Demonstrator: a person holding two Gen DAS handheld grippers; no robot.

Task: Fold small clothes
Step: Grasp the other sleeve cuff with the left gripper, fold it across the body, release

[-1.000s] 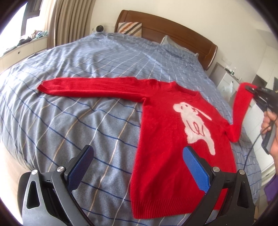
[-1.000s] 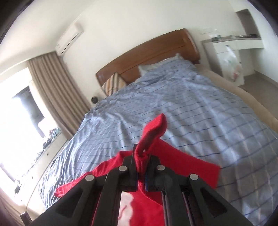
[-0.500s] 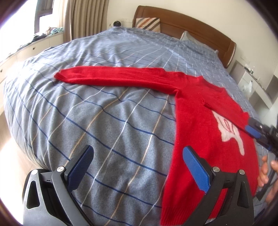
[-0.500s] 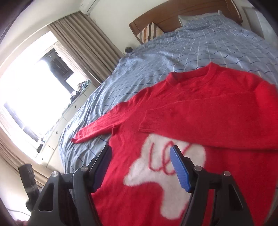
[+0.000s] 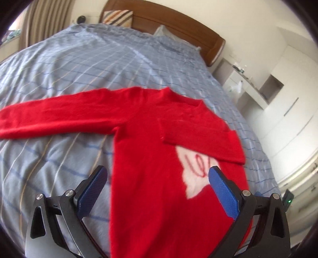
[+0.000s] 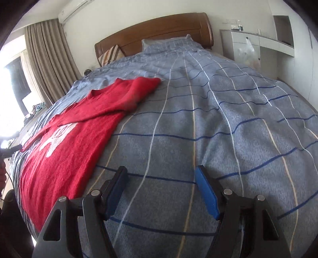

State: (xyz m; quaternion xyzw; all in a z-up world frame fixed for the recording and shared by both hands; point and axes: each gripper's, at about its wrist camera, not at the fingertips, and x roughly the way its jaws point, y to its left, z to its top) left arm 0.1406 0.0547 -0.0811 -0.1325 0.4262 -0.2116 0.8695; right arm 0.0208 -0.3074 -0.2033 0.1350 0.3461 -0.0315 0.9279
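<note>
A red sweater (image 5: 147, 158) with a white animal print (image 5: 196, 168) lies flat on the bed. One sleeve (image 5: 51, 119) stretches out to the left; the other sleeve (image 5: 206, 139) is folded across the chest. My left gripper (image 5: 157, 190) is open and empty, just above the sweater's lower body. My right gripper (image 6: 161, 190) is open and empty over bare bedspread, to the right of the sweater (image 6: 65, 142). The folded sleeve (image 6: 111, 103) shows there too.
The bed has a blue-grey checked bedspread (image 6: 228, 119), a wooden headboard (image 6: 155, 33) and a striped cushion (image 5: 117, 17). White cabinets (image 5: 278, 111) stand to the right of the bed. Curtains (image 6: 47, 61) and a window are on the left.
My right gripper let go of the sleeve, which now lies folded across the chest, and moved right off the sweater. My left gripper moved over the sweater's body.
</note>
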